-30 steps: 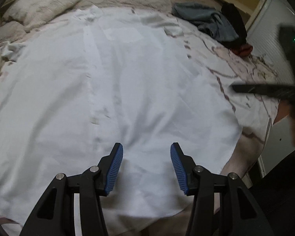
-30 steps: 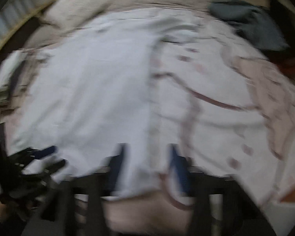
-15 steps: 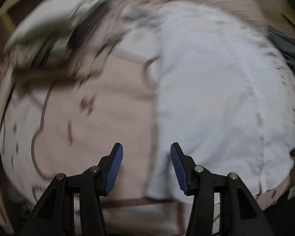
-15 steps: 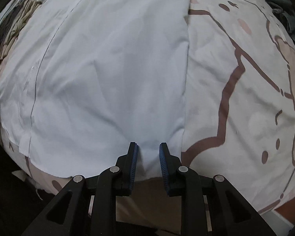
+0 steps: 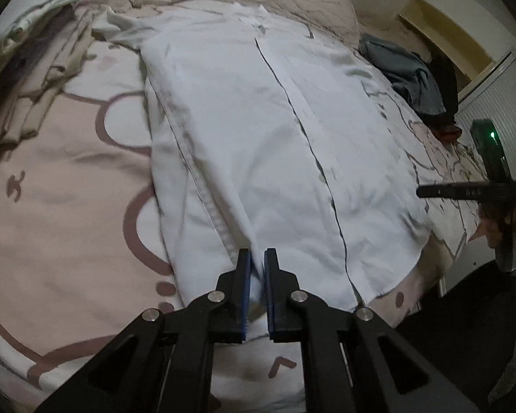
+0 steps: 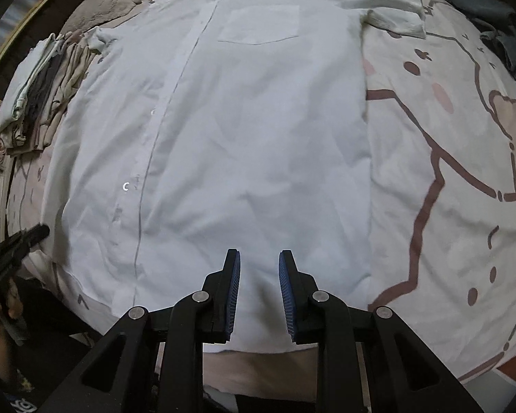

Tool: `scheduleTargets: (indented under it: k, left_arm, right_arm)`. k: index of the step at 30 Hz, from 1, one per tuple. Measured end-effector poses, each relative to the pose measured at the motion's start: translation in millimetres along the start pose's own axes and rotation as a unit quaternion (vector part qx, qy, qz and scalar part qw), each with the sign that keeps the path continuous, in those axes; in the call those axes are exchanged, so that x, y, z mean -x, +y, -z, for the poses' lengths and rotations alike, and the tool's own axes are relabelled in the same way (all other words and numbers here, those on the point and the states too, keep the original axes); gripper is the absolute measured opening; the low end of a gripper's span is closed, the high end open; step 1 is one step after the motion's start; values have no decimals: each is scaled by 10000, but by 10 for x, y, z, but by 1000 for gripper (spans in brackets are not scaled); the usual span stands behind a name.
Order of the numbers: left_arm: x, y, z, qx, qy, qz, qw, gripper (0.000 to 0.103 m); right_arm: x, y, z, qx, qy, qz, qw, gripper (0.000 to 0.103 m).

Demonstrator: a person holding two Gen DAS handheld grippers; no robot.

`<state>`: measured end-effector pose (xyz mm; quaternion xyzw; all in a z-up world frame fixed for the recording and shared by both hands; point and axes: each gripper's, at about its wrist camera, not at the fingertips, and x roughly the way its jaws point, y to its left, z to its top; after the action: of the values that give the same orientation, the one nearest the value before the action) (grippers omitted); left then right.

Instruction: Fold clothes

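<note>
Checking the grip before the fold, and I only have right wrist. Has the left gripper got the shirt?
Observer: Yes. The jaws of the left gripper have just been closing. A fold of the white shirt is pinched between the pads at the hem.
Operator: Which side of the placket?
Observer: In the left wrist view, left of the button placket and just right of a stitched seam.
Operator: Right unit powered?
Observer: A green light glows on the body of the right gripper.

Both wrist cameras look steeply down, close over the bed (image 5: 62, 186), sharing the white shirt (image 6: 244, 144).
</note>
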<state>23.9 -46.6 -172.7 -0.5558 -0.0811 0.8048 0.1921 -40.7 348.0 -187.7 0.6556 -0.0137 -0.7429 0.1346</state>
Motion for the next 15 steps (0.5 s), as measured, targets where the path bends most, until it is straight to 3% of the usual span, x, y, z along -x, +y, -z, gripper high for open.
scheduleTargets:
  k: [5,7,8,10,13,15]
  left_arm:
    - [57,277,19,606,25,-95,9981,34]
    - [161,365,20,814,-135,-76,9966,56]
    - [221,404,29,873,-235,-120,9958,61]
    - [292,468,22,977,-388,-265,9941,63]
    - [237,493,-15,1108,-315,-161,9932,60]
    - [188,385,-26,931,-243,-84,9953,60]
  right_arm:
    - [56,57,-69,-25,32,3,10000,24]
    - [62,38,-85,-43,40,2,10000,24]
    - [56,39,-97,-59,43,-7,10000,24]
    - [49,33,-120,-94,46,-24,9999,24]
    - [59,8,-143,-101,28,-19,9999,24]
    - [61,18,-151,-77,29,-30,10000,24]
